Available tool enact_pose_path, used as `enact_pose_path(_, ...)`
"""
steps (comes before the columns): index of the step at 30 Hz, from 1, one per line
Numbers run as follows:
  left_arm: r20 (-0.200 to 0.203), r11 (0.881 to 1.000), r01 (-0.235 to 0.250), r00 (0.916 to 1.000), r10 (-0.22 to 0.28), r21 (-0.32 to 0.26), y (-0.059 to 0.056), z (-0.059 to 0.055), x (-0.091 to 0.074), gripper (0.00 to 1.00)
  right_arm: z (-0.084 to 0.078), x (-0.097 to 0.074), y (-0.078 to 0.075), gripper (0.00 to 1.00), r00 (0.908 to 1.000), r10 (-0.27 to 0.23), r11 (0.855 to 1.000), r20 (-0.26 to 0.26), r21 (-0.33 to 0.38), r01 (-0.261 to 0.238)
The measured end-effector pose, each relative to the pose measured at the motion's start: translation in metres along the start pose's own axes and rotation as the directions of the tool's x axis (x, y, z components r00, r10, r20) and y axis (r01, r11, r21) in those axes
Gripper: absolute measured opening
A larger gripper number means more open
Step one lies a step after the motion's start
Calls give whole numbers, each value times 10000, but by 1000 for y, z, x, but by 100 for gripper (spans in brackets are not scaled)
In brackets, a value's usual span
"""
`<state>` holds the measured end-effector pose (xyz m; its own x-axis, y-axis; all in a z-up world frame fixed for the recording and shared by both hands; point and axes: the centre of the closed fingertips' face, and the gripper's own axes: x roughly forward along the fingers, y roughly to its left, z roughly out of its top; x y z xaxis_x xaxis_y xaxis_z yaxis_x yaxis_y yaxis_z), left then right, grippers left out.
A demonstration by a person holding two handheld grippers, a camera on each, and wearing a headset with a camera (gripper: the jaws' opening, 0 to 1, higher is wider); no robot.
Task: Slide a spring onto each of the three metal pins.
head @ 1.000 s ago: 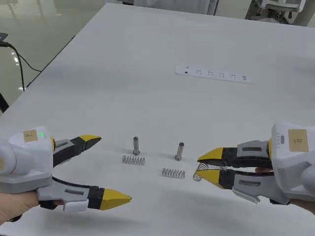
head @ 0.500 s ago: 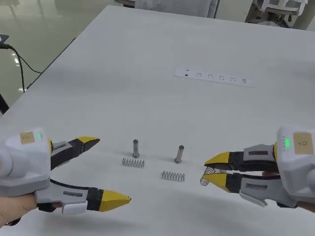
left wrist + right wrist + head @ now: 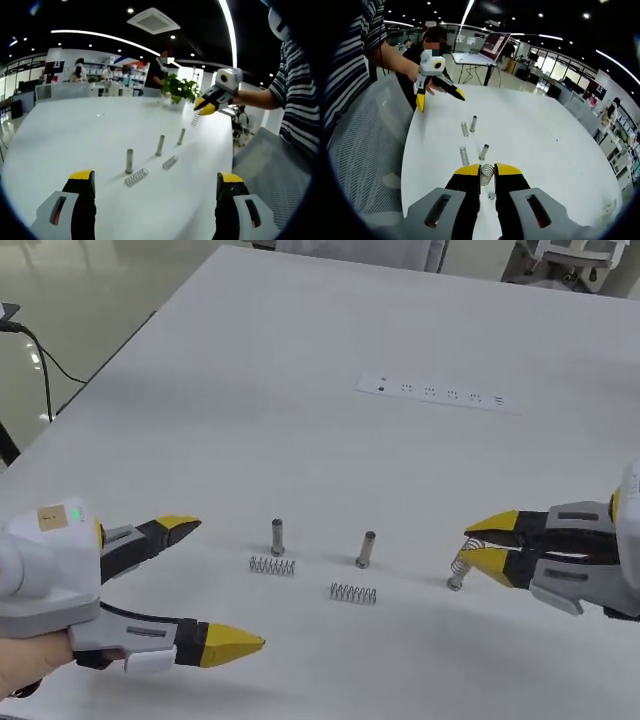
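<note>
My left gripper (image 3: 210, 585) hangs released, empty. Two loose springs (image 3: 271, 565) lie beside two bare pins (image 3: 277, 536). Right gripper (image 3: 488, 544) is clenched on a tilted spring (image 3: 461, 564) just above the third pin (image 3: 455, 584). That tilt could snag and topple it.

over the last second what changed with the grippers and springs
The right gripper, shut on a spring, has moved right in the head view, away from the middle pin, carrying the spring; its lower end is now at the third pin, on it or beside it I cannot tell. The left gripper stays open; the left pin, the spring beside it and the other loose spring have not moved.
</note>
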<state>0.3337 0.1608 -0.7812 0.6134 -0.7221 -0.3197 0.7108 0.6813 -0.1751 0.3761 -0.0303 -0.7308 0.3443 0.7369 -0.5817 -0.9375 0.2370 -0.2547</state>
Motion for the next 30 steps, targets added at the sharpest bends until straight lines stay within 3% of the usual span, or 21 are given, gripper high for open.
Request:
enact_pose_path(8, -18, 10000, -81, 10000, 81, -24, 2, -1, -2, 98, -10, -6, -18, 7, 9983, -579, 9974, -78, 430, 582)
enact_pose_path(30, 70, 9997, -258, 9996, 258, -3, 5, 0, -5, 98, -23, 1, -29, 7, 9953, -954, 9893, -179, 1092, 968)
